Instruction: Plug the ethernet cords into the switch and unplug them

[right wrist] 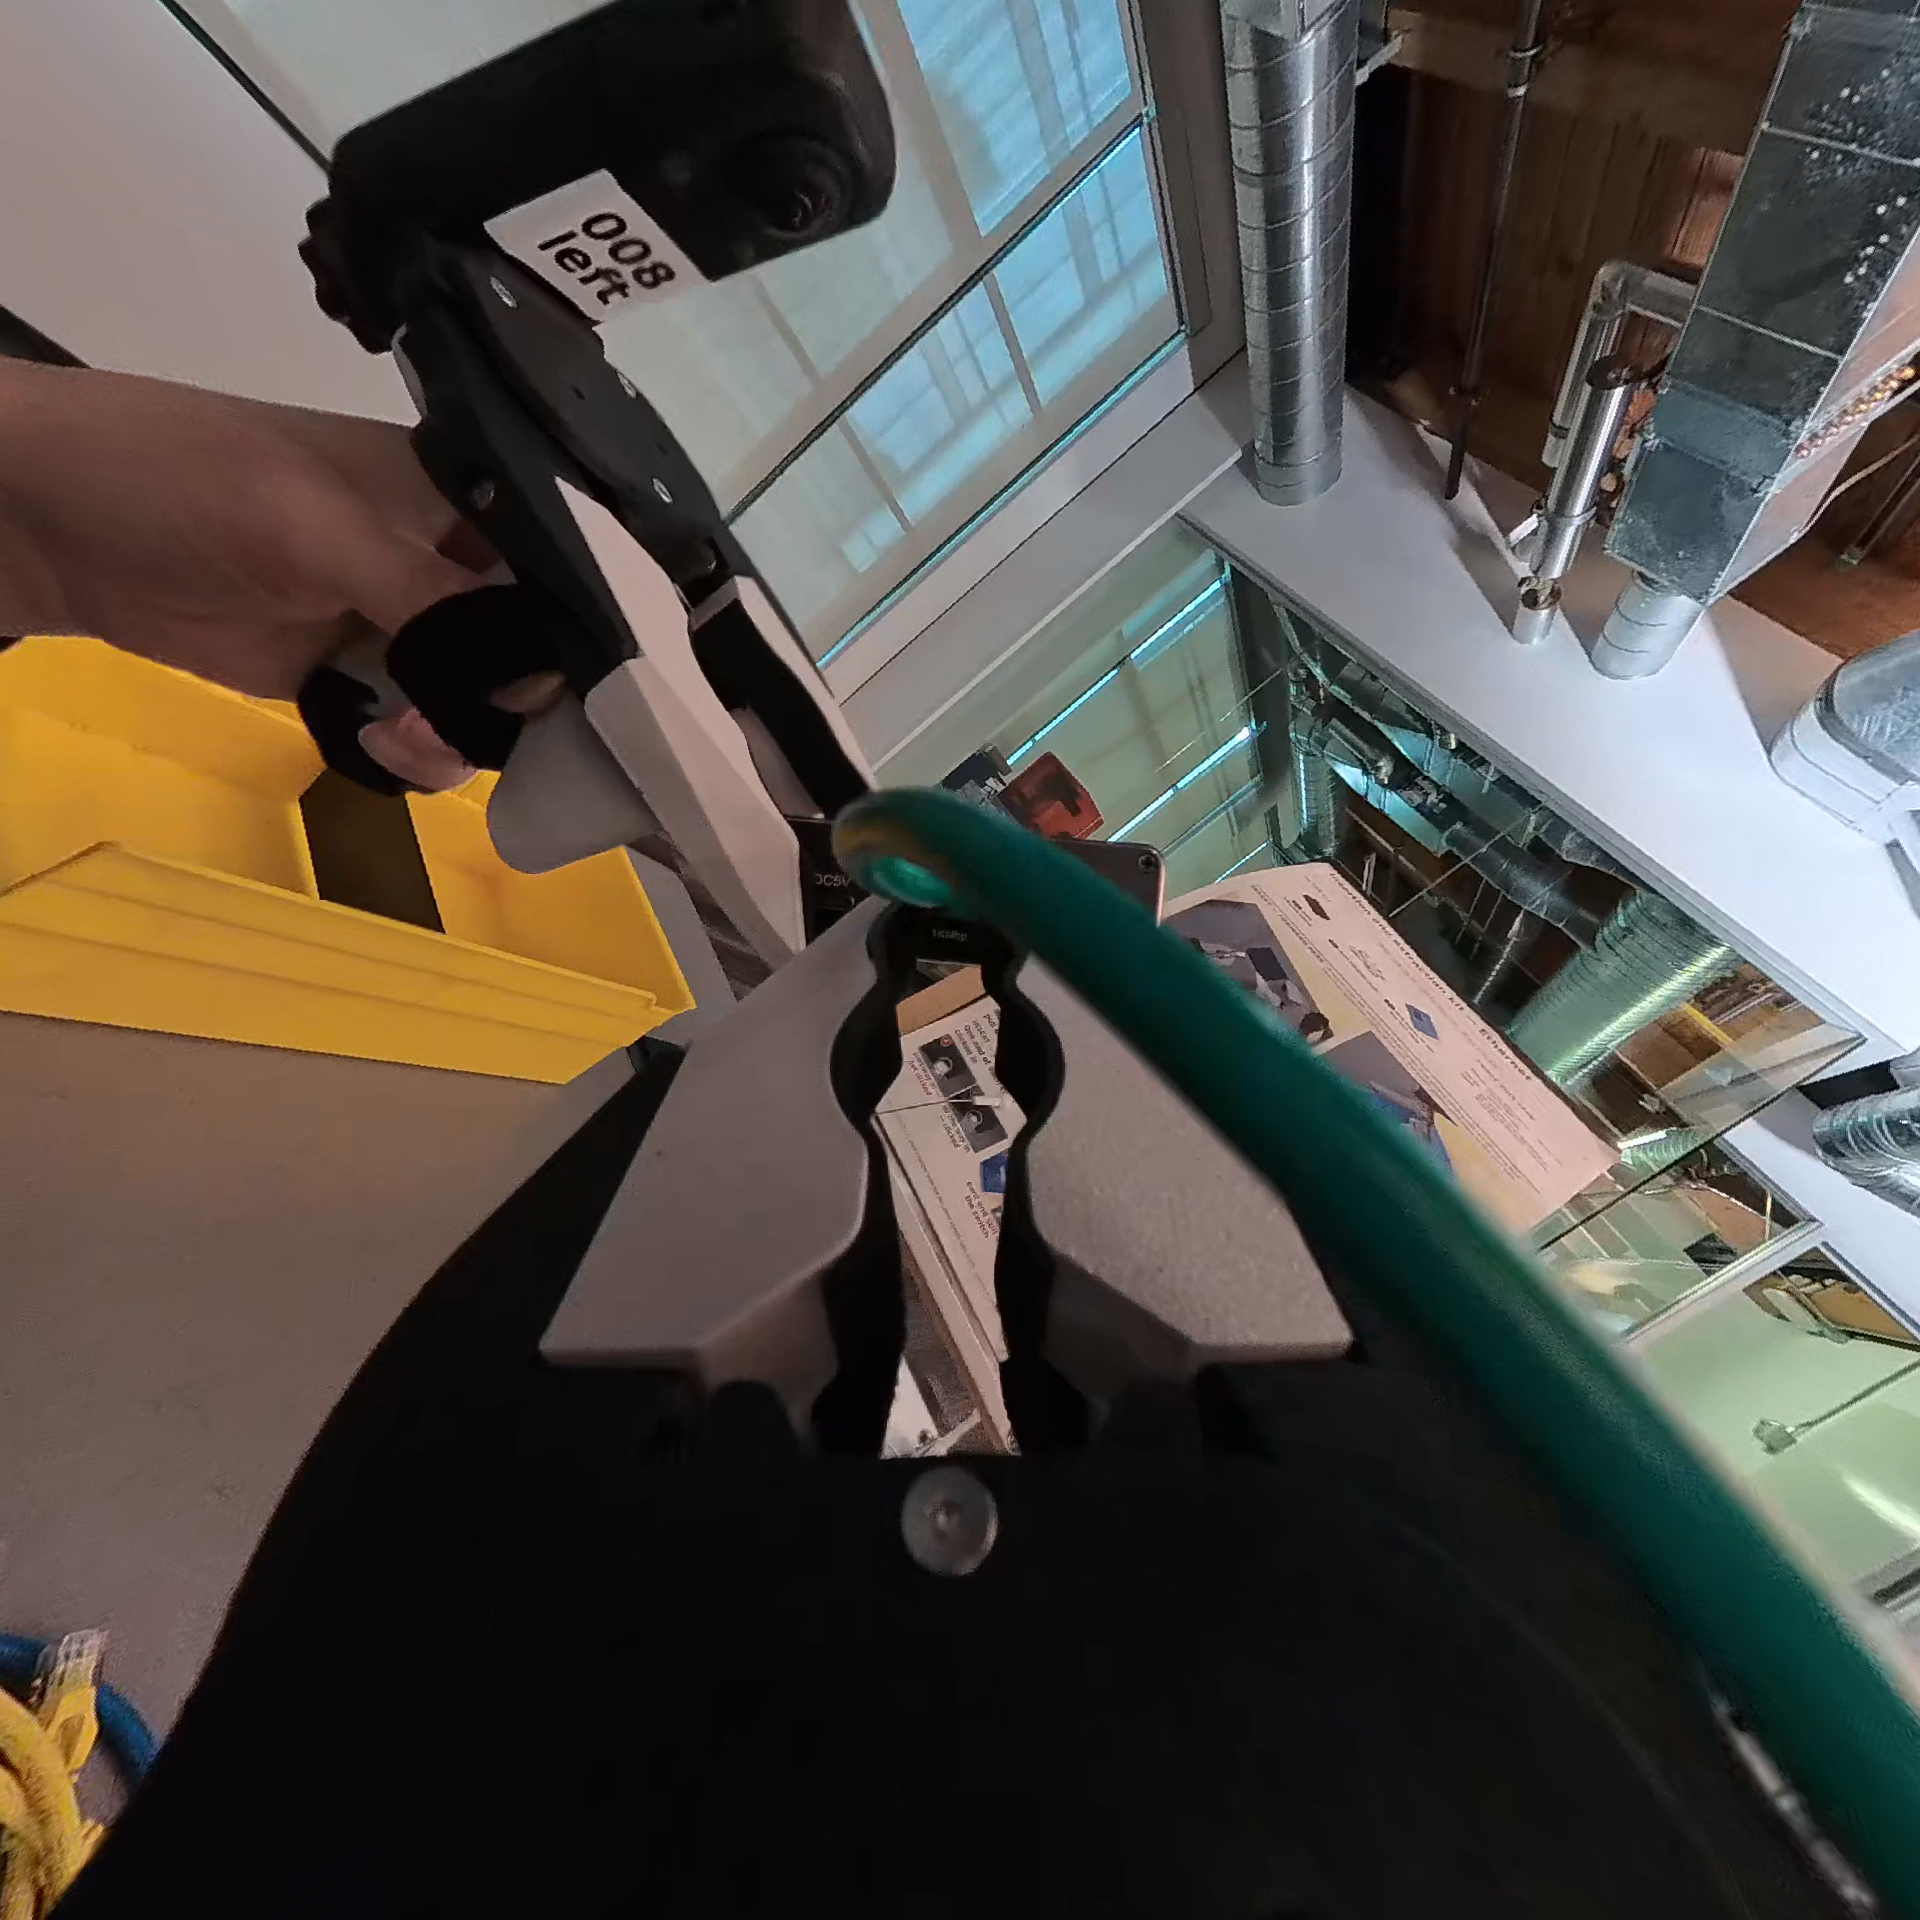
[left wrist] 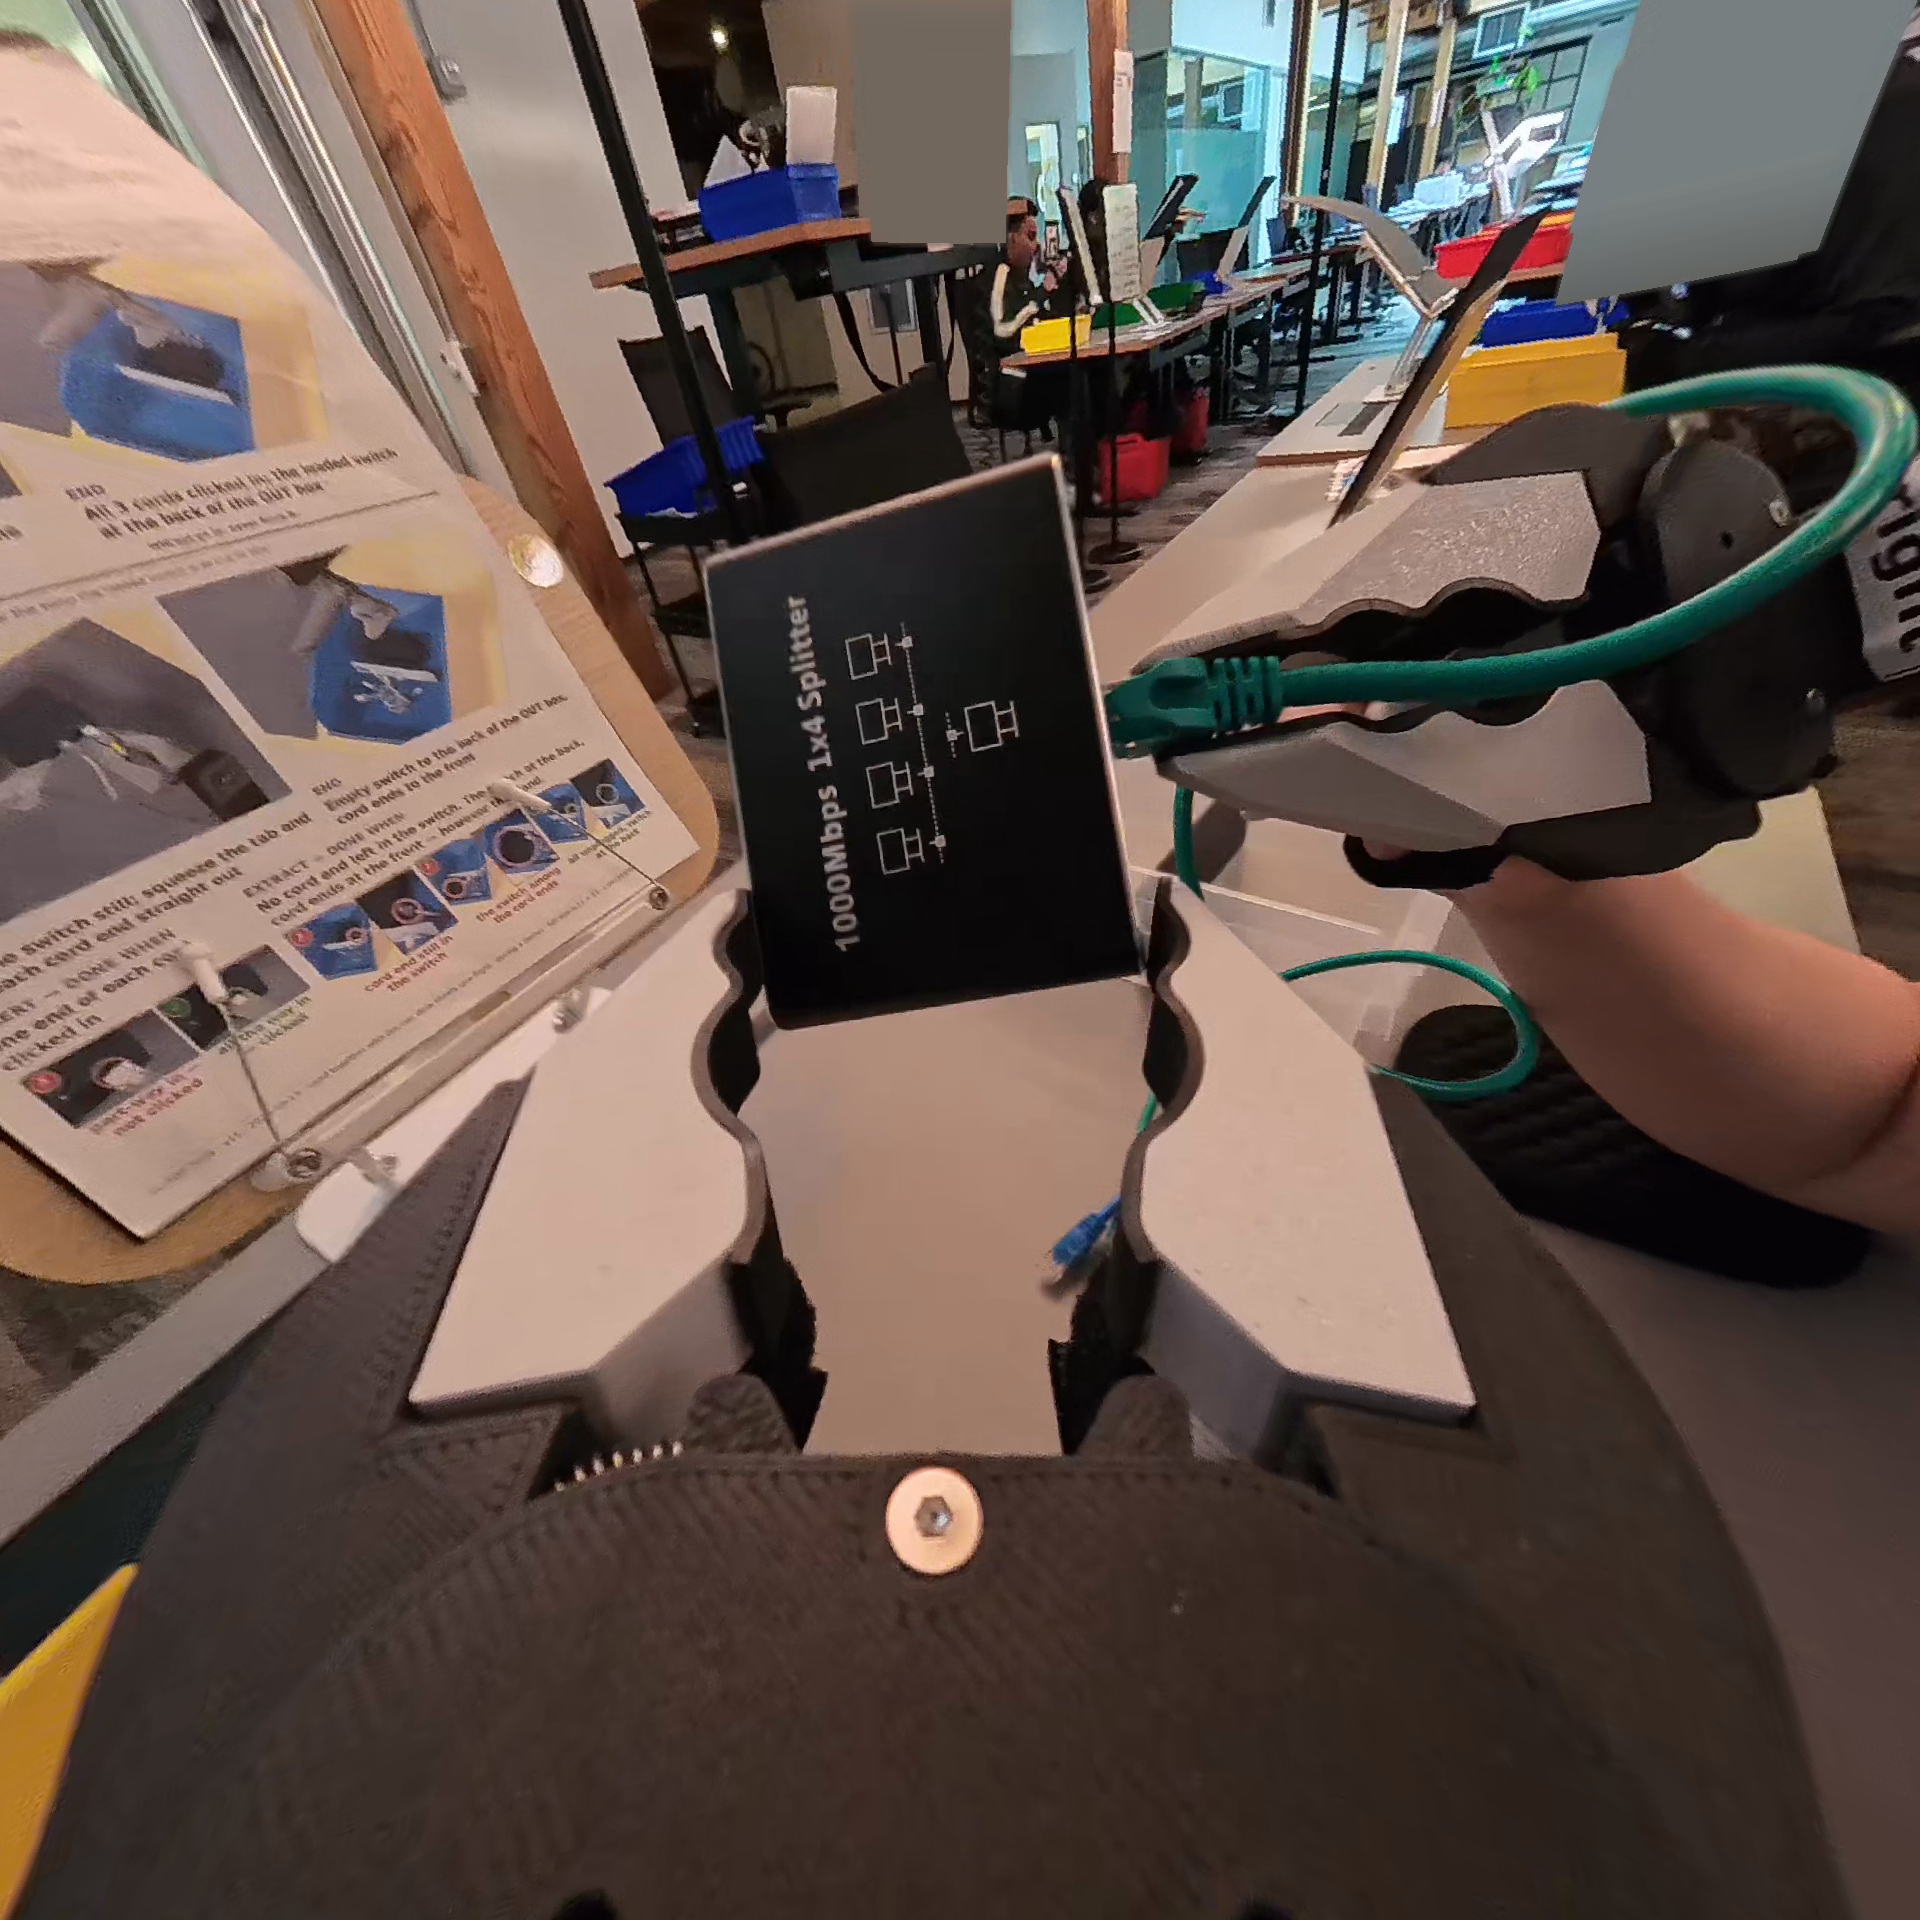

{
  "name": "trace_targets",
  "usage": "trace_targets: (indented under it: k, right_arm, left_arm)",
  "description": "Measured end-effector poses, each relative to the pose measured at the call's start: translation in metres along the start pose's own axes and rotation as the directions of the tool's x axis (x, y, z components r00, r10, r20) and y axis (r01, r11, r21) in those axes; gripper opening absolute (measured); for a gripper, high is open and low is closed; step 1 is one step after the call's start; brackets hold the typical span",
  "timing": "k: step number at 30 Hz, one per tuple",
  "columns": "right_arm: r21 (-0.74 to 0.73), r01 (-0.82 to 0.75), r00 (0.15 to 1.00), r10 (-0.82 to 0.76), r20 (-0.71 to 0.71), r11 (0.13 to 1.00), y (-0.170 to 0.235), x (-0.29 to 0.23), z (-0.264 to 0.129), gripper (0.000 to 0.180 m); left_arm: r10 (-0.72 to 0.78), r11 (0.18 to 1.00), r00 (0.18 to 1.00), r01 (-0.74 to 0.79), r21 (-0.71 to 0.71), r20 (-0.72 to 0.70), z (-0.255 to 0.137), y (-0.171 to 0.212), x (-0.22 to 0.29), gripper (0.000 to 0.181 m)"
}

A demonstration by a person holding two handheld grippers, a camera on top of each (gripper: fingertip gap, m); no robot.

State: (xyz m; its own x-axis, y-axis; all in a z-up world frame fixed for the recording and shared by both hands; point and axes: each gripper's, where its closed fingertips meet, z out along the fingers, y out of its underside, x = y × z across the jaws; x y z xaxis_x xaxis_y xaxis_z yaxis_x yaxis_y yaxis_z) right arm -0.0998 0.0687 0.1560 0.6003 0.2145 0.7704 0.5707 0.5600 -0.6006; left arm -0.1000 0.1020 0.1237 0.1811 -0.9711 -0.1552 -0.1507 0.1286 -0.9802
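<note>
My left gripper [left wrist: 951,961] is shut on the black switch [left wrist: 920,748] and holds it upright above the table. My right gripper [left wrist: 1148,712] comes in from the right, shut on the green ethernet cord [left wrist: 1382,681]. Its green plug [left wrist: 1153,701] sticks out of the fingertips and touches or nearly touches the switch's right edge. The cord loops back over the right gripper. In the right wrist view the right gripper [right wrist: 940,930] is shut, the green cord [right wrist: 1299,1143] arcs across close to the lens, and a corner of the switch [right wrist: 1132,868] shows beyond the tips. The ports are hidden.
An instruction sheet [left wrist: 260,727] stands at the left. A blue plug [left wrist: 1081,1242] lies on the table below. Yellow bins [right wrist: 260,935] sit by the left gripper [right wrist: 665,748]. Yellow and blue cords [right wrist: 52,1745] lie at the lower left. A black mat [left wrist: 1558,1143] lies under the person's forearm [left wrist: 1714,1039]. Some 5 centimetres of space lies between my two pairs of fingers.
</note>
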Motion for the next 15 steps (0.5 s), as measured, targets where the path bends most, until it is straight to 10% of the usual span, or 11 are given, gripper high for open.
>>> trace_targets:
  k: [1,9,15]
  right_arm:
    - [-0.002,-0.001,1.000,0.001,0.003,1.000,0.001,-0.001,0.000,0.011]
    - [-0.004,0.033,0.999,-0.033,0.031,0.999,0.004,-0.007,0.002,0.011]
    - [0.005,-0.002,0.998,0.002,0.063,1.000,0.006,-0.010,0.002,0.011]
  left_arm:
    - [-0.020,1.000,1.000,0.020,-0.005,-0.014,0.002,0.002,0.000,0.074]
    - [-0.183,0.983,0.973,0.182,-0.020,-0.141,0.009,0.015,-0.003,0.096]
    - [-0.202,0.977,0.941,0.213,0.012,-0.270,0.010,0.012,0.009,0.077]
